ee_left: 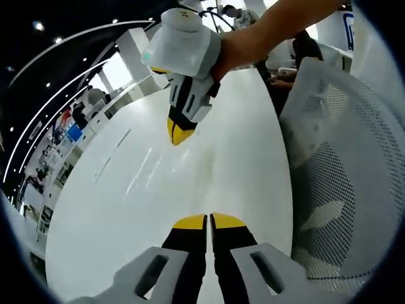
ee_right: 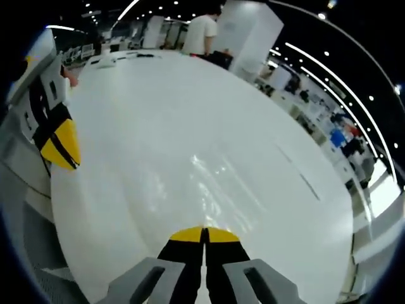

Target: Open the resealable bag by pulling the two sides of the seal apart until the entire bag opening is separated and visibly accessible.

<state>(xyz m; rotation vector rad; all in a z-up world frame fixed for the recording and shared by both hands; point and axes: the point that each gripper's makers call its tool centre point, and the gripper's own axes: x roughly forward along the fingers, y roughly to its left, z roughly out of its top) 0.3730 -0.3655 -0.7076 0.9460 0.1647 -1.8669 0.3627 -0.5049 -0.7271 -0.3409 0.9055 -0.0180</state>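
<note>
We see the left gripper [ee_left: 208,220] and the right gripper [ee_right: 204,234] built alike — black fingers with yellow tips, set in pale grey moulded housings with slotted openings. Seen from the left gripper view, the right one has a rounded white body with a small green mark — a bare forearm [ee_left: 278,25], no sleeve visible, runs behind it.

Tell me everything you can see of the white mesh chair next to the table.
The white mesh chair stands at the right of the left gripper view, beside the edge of the white table. Its back looks like white plastic, a solid curved rim around a panel perforated with many small round holes, darker where the floor shows through. It leans close against the table's rim; whether they touch cannot be told. Nobody sits in it and neither gripper touches it. Its seat and legs are out of sight.
</note>
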